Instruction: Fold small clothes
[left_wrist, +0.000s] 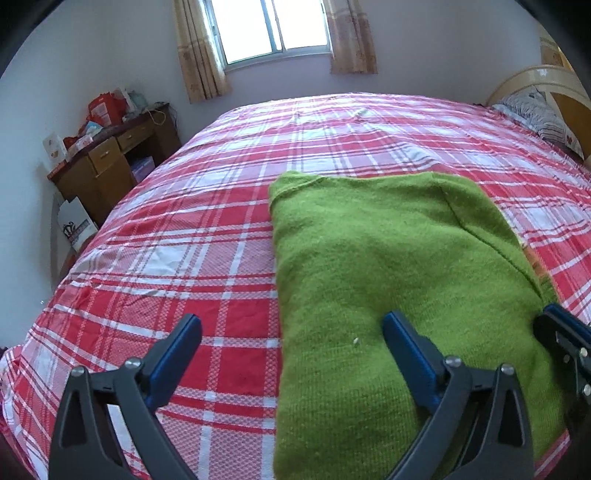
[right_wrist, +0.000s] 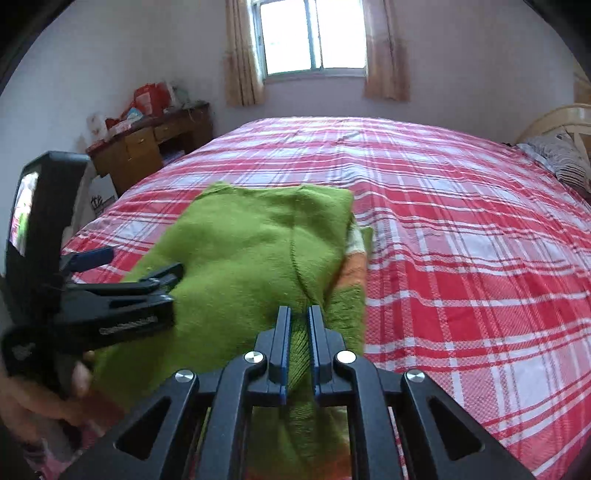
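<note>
A green knitted garment lies partly folded on the red plaid bed; it also shows in the right wrist view, with an orange and white part showing at its right edge. My left gripper is open and empty, straddling the garment's left edge, one finger over the bedsheet and one over the knit. It also shows in the right wrist view. My right gripper is shut on the garment's near edge; its tip shows in the left wrist view.
The bed fills both views. A wooden desk with clutter stands by the far left wall, a white box beside it. A pillow and headboard are at the right. A curtained window is behind.
</note>
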